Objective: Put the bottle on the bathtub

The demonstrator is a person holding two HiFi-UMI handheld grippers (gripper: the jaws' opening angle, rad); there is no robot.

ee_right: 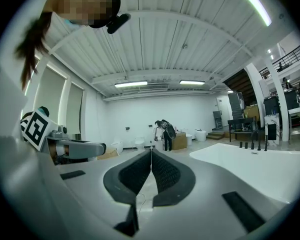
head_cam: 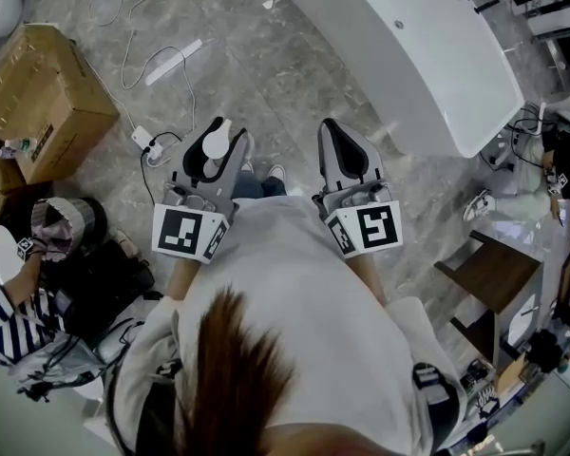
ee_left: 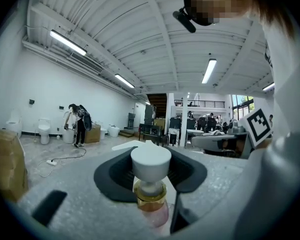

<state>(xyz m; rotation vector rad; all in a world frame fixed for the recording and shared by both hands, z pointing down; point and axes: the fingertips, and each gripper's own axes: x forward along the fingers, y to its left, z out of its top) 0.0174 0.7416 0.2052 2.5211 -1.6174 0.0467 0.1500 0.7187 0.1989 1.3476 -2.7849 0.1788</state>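
The pinkish clear bottle (ee_left: 151, 189) carries a gold collar and a white round cap. The left claw (head_cam: 218, 133) and the right claw (head_cam: 335, 133) are both pale grey plastic with black textured pads. Each bears a marker cube (head_cam: 188, 232) of black squares on white. The glossy oval bathtub (head_cam: 427, 55) is plain white. The stone floor (head_cam: 266, 65) is grey with lighter marbled veins. The cardboard box (head_cam: 47, 93) is brown. A bystander's sleeve (head_cam: 0, 323) is striped navy and white.
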